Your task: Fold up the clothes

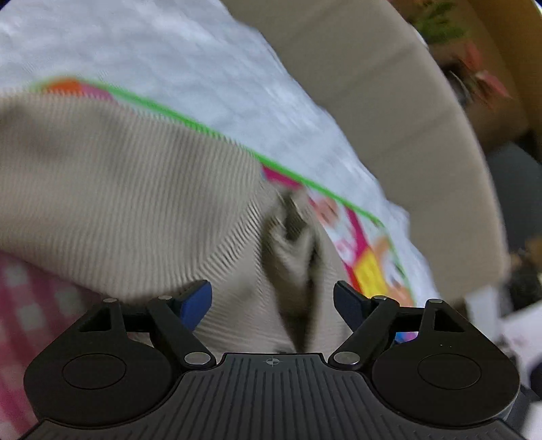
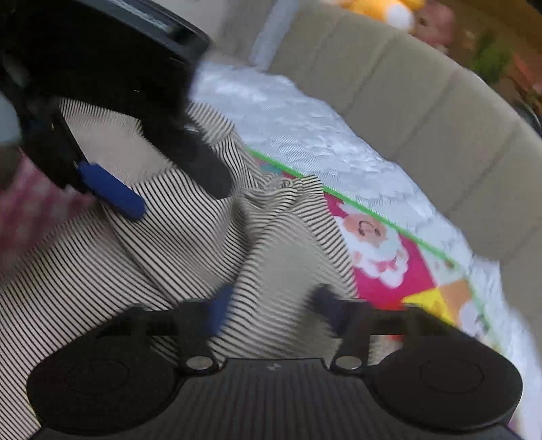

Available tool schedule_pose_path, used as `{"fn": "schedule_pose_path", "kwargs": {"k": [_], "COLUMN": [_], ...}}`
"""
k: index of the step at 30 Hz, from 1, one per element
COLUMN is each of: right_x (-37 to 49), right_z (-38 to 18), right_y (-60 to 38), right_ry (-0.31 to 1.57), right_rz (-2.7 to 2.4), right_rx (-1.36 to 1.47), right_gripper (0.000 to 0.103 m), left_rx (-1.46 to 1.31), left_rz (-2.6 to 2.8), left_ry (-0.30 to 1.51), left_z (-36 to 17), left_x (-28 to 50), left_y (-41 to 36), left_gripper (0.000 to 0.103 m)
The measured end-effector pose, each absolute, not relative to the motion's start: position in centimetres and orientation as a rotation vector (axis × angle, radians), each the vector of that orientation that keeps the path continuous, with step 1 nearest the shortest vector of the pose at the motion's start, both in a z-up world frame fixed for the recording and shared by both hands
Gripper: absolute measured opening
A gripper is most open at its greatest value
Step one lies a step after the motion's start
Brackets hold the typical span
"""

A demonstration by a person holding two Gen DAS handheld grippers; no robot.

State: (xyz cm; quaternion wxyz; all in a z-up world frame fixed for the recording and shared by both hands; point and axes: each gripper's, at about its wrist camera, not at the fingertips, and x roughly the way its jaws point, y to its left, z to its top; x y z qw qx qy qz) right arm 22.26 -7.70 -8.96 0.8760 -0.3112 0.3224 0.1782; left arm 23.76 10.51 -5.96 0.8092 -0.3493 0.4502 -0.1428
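Note:
A beige garment with fine black stripes [image 2: 101,257] lies rumpled on a colourful cartoon mat [image 2: 382,257]. It fills the left wrist view [image 1: 118,189] too, blurred. My left gripper [image 1: 272,301] is open, its blue pads straddling a bunched fold of the garment. It shows in the right wrist view [image 2: 162,189] from above, open over the fabric. My right gripper [image 2: 271,304] is open, its fingers either side of a raised ridge of the striped cloth. Both views are motion-blurred.
A white textured sheet [image 2: 305,122] covers the bed under the mat. A padded beige headboard [image 2: 423,111] curves behind it. Pink checked cloth [image 1: 30,304] lies at the left. Plush toys [image 2: 382,10] sit beyond the headboard.

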Motion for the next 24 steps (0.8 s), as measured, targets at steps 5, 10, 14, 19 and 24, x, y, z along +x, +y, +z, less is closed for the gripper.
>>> {"fn": "schedule_pose_path", "kwargs": {"k": [5, 10, 14, 19, 24], "right_x": [24.5, 33.1, 38.1, 40.2, 35.1], "right_z": [-6.7, -5.7, -9.1, -10.4, -6.4], "right_y": [-9.9, -12.9, -14.9, -18.1, -20.1], "right_ry": [0.451, 0.443, 0.547, 0.697, 0.72], "right_rz": [0.319, 0.11, 0.017, -0.017, 0.117], "right_rx": [-0.963, -0.9, -0.811, -0.604, -0.421], "right_gripper": [0.005, 0.005, 0.004, 0.004, 0.073], "left_rx": [-0.801, -0.801, -0.776, -0.871, -0.709], "left_rz": [-0.398, -0.215, 0.049, 0.153, 0.27], "left_ry": [1.001, 0.799, 0.69, 0.646, 0.625], "left_z": [-7.4, -7.3, -7.9, -8.5, -7.5], "left_x": [24.0, 26.8, 26.3, 25.6, 25.5], "left_y": [11.5, 14.4, 17.9, 21.3, 21.3], "left_gripper": [0.085, 0.082, 0.083, 0.082, 0.09]}}
